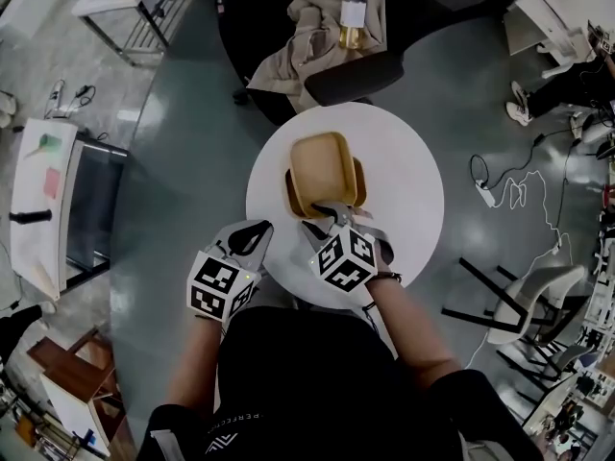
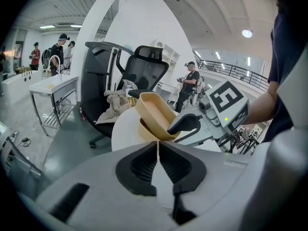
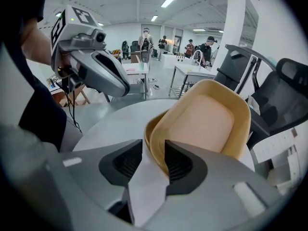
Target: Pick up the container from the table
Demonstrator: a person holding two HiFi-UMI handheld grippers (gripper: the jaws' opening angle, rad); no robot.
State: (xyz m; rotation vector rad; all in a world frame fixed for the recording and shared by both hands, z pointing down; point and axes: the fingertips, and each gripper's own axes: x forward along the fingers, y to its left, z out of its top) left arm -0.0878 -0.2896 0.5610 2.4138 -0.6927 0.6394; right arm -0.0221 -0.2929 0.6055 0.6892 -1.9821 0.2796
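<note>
A tan container (image 1: 325, 169) sits on the round white table (image 1: 408, 176), a tan lid-like tray lying tilted on its bowl. My right gripper (image 1: 332, 215) is at the container's near edge, jaws open. In the right gripper view the container (image 3: 207, 119) has its near rim between the jaws of the right gripper (image 3: 154, 150), close to the right pad, with a gap at the left pad. My left gripper (image 1: 254, 234) hovers at the table's near-left edge, shut and holding nothing. In the left gripper view the left gripper (image 2: 158, 146) faces the container (image 2: 155, 110).
A black office chair (image 1: 336, 75) stands behind the table, with a beige cloth (image 1: 307, 41) and a bottle (image 1: 353, 15) on it. Cables (image 1: 509, 192) lie on the floor at right, near a white chair (image 1: 538, 301). A white cabinet (image 1: 43, 200) stands at left.
</note>
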